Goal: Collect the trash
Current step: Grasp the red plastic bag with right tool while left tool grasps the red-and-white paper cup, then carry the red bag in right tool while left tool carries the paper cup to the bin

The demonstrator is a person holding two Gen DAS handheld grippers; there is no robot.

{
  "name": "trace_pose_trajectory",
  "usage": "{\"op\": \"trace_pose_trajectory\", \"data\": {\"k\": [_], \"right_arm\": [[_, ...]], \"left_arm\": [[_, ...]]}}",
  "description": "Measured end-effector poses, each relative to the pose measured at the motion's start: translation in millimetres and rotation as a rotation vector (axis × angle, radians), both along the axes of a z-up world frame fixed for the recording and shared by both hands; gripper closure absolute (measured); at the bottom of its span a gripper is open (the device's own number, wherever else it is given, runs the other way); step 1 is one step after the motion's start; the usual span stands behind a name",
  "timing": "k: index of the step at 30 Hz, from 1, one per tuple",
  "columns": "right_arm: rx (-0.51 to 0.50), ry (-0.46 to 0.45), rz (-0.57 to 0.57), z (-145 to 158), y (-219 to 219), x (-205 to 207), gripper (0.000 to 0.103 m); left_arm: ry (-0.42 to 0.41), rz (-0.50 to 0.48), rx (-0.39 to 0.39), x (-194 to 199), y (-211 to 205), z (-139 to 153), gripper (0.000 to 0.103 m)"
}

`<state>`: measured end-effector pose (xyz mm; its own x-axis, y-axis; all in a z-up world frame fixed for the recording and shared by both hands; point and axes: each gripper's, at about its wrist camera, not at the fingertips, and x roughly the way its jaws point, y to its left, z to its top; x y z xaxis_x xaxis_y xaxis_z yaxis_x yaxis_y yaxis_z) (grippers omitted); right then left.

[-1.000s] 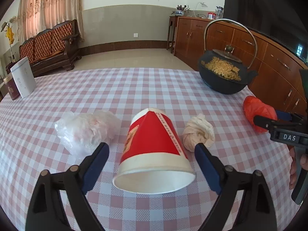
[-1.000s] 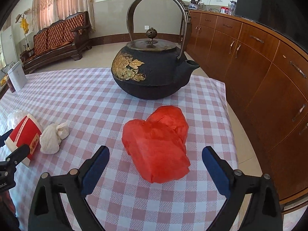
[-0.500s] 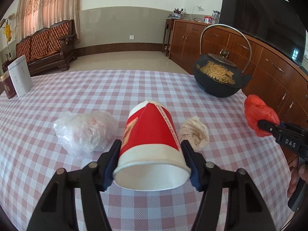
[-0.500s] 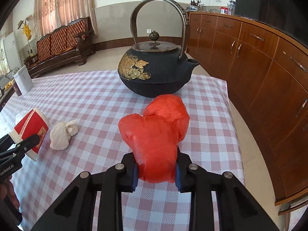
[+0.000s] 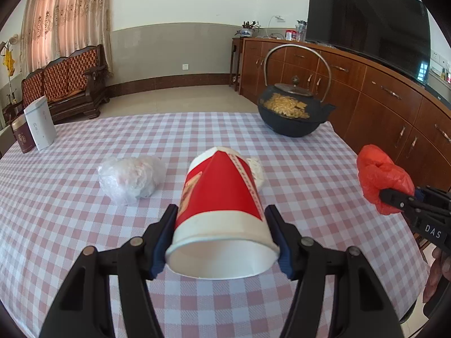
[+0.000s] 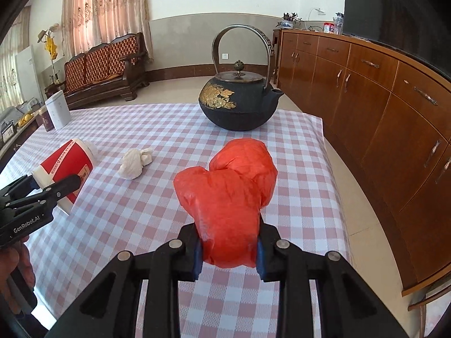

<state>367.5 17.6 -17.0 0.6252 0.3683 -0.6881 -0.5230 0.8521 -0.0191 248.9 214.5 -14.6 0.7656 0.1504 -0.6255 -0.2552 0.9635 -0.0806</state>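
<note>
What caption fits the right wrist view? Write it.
Right gripper clamps a crumpled red plastic bag above the checked tablecloth, iron teapot beyond.

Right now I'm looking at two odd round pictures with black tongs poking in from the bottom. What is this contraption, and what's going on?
There is no robot here: a person holds a two-finger clamp in each hand, and each clamp carries a wide-angle camera looking along its fingers. One picture comes from the left gripper, the other from the right gripper.

The left one is clamped on a red and white paper cup held on its side. The right one is squeezing a crumpled orange-red plastic bag. Both closed on these things within the last second.

On the pink and white checked tablecloth lie a crumpled clear plastic bag and a wadded cream-coloured paper ball. A black iron teapot with gold flowers stands at the far edge.
</note>
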Motion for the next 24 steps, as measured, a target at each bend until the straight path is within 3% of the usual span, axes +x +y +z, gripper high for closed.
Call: {"op": "trace_pose_trajectory", "data": {"k": [24], "right_arm": [[0.115, -0.051, -0.126, 30.2, -128.1, -137.1, 0.072]], "left_arm": [[-0.046, -0.206, 0.005, -70.1, -129.9, 38.2, 0.040]]}}
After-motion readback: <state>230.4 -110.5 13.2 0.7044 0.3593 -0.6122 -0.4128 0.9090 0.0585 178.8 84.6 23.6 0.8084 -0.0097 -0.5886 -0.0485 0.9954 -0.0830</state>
